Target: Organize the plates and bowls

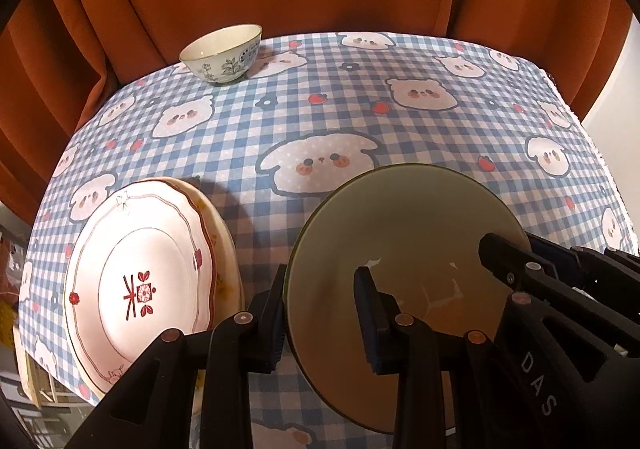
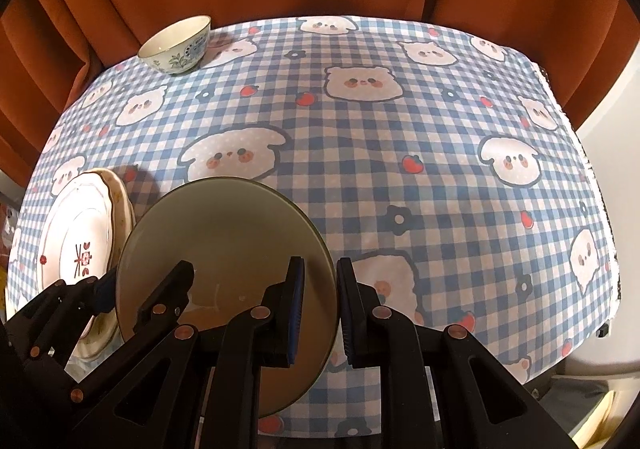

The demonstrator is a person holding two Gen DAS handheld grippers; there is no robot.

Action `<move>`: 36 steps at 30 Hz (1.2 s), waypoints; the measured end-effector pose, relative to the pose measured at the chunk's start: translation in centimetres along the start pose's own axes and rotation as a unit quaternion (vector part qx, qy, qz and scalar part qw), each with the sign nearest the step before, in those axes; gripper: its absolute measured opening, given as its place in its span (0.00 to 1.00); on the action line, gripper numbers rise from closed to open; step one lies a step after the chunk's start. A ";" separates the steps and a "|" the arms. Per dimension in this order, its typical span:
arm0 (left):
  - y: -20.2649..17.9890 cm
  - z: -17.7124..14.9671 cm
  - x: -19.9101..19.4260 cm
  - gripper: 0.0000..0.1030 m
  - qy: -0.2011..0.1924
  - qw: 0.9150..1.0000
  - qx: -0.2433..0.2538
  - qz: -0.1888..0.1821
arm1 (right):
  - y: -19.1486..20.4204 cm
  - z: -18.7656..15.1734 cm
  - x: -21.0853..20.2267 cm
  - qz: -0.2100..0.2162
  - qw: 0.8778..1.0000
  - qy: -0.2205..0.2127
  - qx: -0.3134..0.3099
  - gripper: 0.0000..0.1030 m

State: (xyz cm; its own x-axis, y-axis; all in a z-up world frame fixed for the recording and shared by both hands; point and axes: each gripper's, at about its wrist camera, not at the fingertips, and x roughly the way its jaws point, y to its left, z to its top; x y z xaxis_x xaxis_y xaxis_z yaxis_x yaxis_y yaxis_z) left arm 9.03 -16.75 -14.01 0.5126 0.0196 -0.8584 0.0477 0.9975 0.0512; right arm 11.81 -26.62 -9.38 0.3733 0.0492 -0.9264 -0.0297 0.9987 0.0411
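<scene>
On the left of the table (image 1: 360, 109), two patterned plates (image 1: 140, 281) lay stacked, and a small bowl (image 1: 222, 53) stood at the far left edge. The left gripper (image 1: 324, 313), angled steeply downward, pinched the left rim of a large olive-green bowl (image 1: 404, 233) between its pads. The right gripper (image 2: 320, 313), angled down likewise, clamped the opposite rim of the same bowl, held between both grippers just right of the plates.

Both grippers (image 2: 318, 319) on olive bowl (image 2: 224, 241)
</scene>
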 end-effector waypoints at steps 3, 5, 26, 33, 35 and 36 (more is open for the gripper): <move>0.3 -0.2 0.0 0.32 0.005 1.000 0.002 -0.011 | 0.2 -0.2 -0.1 -0.003 1.000 -0.001 0.004 0.19; 0.5 -0.3 -0.4 0.36 -0.001 1.000 0.007 -0.017 | 0.1 -0.3 -0.1 -0.002 1.000 0.003 0.012 0.19; 11.0 1.7 -4.4 0.69 -0.058 0.997 0.010 -0.045 | 6.5 1.4 -5.2 -0.049 0.995 -0.052 0.068 0.45; 15.5 2.6 -5.5 0.79 -0.079 0.996 0.022 -0.045 | 11.0 2.6 -6.6 -0.047 0.994 -0.078 0.066 0.65; 16.5 2.9 -5.8 0.80 -0.084 0.995 0.028 -0.046 | 12.7 2.9 -7.0 -0.050 0.993 -0.091 0.056 0.66; 16.9 3.1 -5.9 0.80 -0.085 0.995 0.029 -0.047 | 13.2 3.1 -7.2 -0.052 0.993 -0.094 0.053 0.66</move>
State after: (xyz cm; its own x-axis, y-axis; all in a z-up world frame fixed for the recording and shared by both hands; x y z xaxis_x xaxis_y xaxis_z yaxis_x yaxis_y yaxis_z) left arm 9.47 -0.23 -6.47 0.6414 -0.0908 -0.7618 0.1502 0.9886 0.0087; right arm 11.58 -13.72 -1.06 0.5357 -0.0620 -0.8421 0.1122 0.9937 -0.0017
